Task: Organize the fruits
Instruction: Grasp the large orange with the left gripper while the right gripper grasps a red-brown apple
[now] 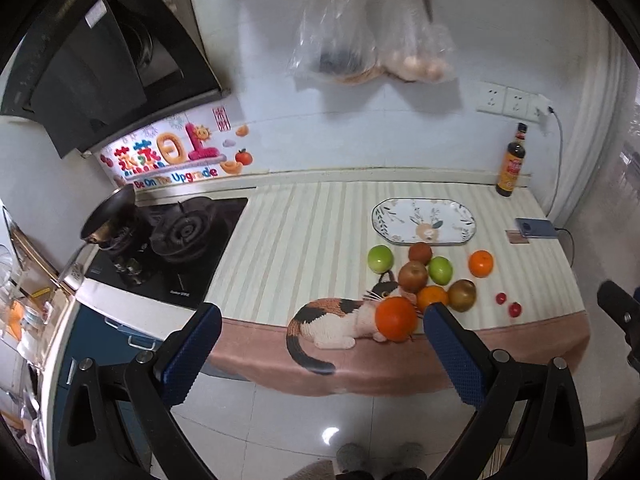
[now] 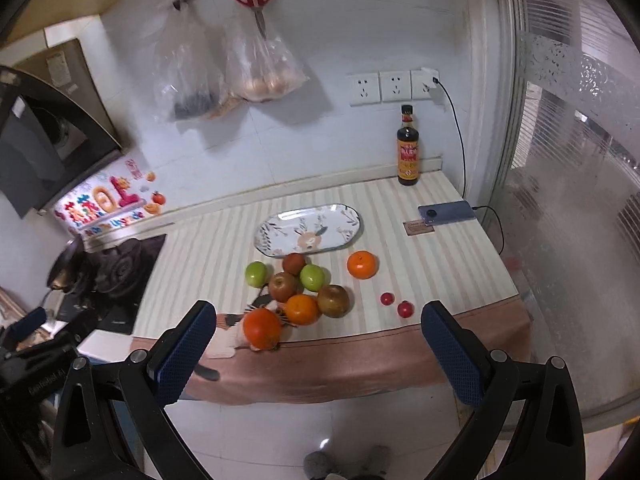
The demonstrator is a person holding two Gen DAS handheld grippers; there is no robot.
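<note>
both grippers hang back off the counter edge, jaws spread wide and empty: the left gripper [image 1: 322, 354] and the right gripper [image 2: 318, 354]. the fruit sits loose on the striped cloth [image 2: 420, 276] just in front of the empty oval plate [image 2: 344, 216]. i'd start with the nearest orange [image 2: 262, 328], right at the cloth's front edge. it's round and could roll off, so come straight over it and close across its widest part.
</note>
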